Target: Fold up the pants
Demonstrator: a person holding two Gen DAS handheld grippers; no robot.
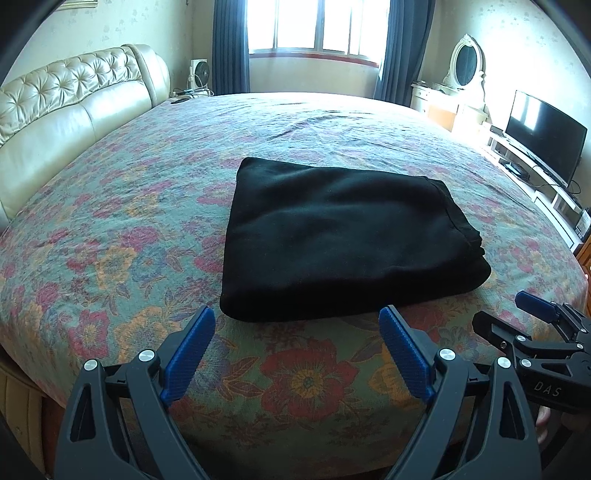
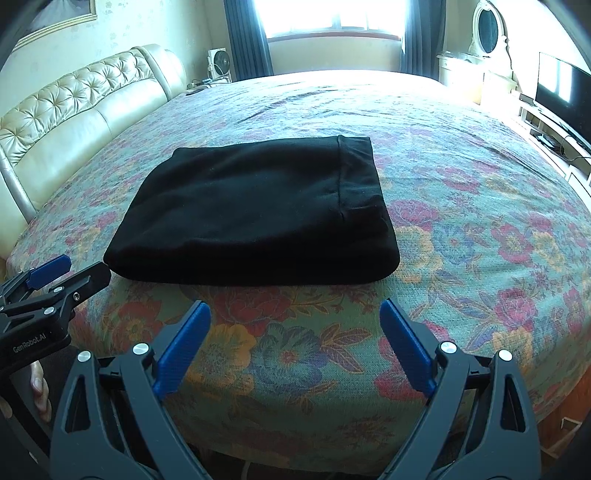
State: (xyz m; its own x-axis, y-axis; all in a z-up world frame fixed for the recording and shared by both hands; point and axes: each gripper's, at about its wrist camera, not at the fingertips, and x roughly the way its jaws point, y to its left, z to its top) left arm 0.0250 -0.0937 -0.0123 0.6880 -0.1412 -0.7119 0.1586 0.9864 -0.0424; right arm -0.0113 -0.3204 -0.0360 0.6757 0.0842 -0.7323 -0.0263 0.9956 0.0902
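Black pants (image 1: 340, 236) lie folded into a compact rectangle on the flowered bedspread (image 1: 122, 229), with stacked layers showing along the right edge. In the right wrist view the same pants (image 2: 255, 214) show a seamed band on their right side. My left gripper (image 1: 297, 319) is open just short of the bundle's near edge, nothing between its blue pads. My right gripper (image 2: 295, 312) is also open and empty, a little nearer than the pants' front edge. Each gripper appears at the side of the other's view: the right gripper (image 1: 517, 314) and the left gripper (image 2: 81, 266).
The bed (image 2: 480, 229) fills the scene. A tufted cream headboard (image 1: 74, 96) runs along the left. A TV (image 1: 543, 136) on a low stand and a dresser with an oval mirror (image 1: 465, 59) stand at the right. A window with dark curtains (image 1: 314, 26) is behind.
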